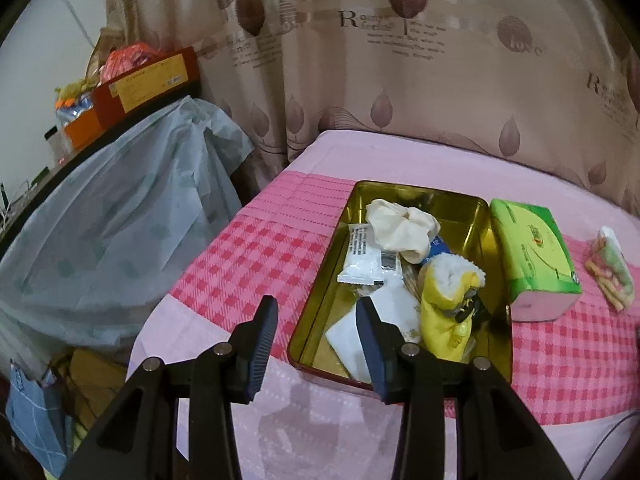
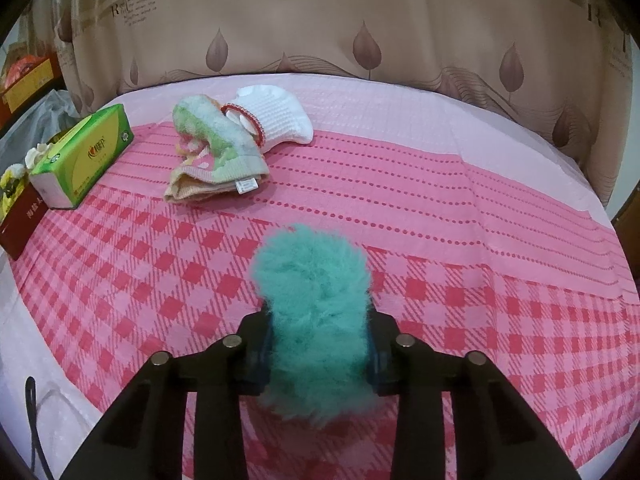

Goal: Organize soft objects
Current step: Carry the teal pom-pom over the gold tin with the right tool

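the right gripper is clamped on a fluffy teal toy, above the near middle of the pink checked bedspread. the left gripper hangs with fingers apart and nothing between them at the gold tin's near edge. a folded towel and white knit sock lie touching near the bedspread's far edge, right of a green tissue pack.

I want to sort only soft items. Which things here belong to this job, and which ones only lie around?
Job: teal fluffy piece in right gripper; folded towel; white knitted piece; gold tin.

Lying about: tissue pack; curtain; red box.
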Motion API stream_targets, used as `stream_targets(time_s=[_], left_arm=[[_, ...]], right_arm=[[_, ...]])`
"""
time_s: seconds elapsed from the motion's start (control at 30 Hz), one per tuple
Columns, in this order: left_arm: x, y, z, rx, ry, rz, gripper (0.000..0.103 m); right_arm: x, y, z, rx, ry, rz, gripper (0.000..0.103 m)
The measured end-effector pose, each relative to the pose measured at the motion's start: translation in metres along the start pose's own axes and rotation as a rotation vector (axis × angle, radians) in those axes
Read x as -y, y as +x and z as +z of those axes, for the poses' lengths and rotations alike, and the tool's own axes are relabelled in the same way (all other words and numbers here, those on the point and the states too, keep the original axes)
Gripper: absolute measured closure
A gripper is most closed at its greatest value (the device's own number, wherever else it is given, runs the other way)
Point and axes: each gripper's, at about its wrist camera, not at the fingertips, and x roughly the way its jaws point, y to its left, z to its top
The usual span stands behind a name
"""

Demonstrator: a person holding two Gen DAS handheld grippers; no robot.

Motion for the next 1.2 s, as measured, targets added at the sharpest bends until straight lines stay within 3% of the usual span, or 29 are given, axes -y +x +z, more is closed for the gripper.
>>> stream_targets(time_s=[0.2, 0.6, 1.2], left_arm=[[-0.01, 0.006, -0.003, -0.03, -0.046, -0.031, 0.062], [-0.015, 0.008, -0.003, -0.057, -0.071, -0.013, 0.062], [-0.04, 0.017, -0.005, -0.094, -0.186, 0.038, 0.061]], right_arm=[[-0.004, -0.005, -0.001, -0.001, 0.001, -0.015, 0.075], [-0.029, -0.025, -0.001, 0.016, -0.039, 0.037, 0.076], [-0.145, -0.055, -0.019, -0.024, -0.31, 0.258, 0.076]])
